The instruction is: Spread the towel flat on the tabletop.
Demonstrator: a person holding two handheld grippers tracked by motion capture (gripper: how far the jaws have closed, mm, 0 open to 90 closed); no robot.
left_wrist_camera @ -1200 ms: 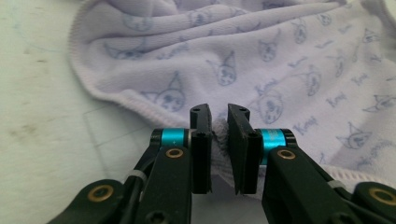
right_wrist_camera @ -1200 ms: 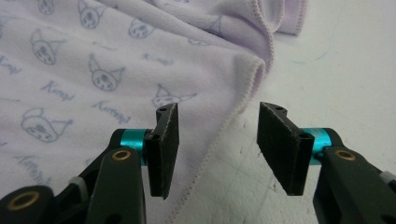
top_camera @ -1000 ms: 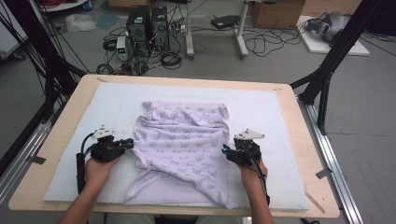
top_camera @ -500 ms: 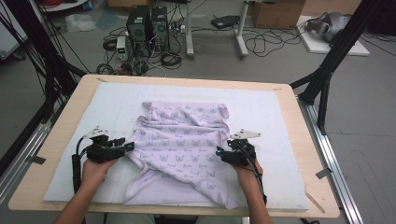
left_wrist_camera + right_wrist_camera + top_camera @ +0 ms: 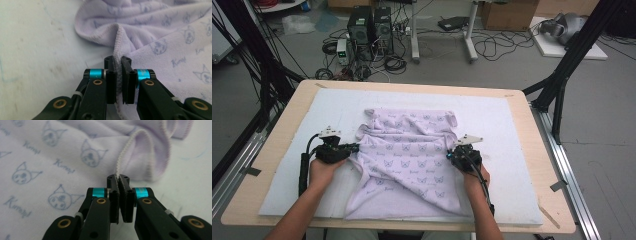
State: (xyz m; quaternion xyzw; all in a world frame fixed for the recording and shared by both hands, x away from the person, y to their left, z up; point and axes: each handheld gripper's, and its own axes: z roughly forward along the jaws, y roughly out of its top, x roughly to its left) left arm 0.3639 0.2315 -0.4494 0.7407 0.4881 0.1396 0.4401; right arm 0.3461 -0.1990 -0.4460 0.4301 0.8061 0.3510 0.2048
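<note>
Lilac towel [image 5: 409, 155], blue-grey cat-face print; white mat [image 5: 512, 120]; black tongs, cyan bands.

Wooden table [image 5: 539, 150] under white mat [image 5: 507, 122], lilac towel [image 5: 407, 155] atop.

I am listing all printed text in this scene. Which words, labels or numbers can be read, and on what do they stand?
"Kuromi"-like script, repeated in grey beside cat-face drawings on the lilac towel: it starts with "K"; the remaining letters are too blurred to be sure of.
Boxes and computer cases on the floor behind the table: any labels are too small to read.
No numbers or signs can be read.
</note>
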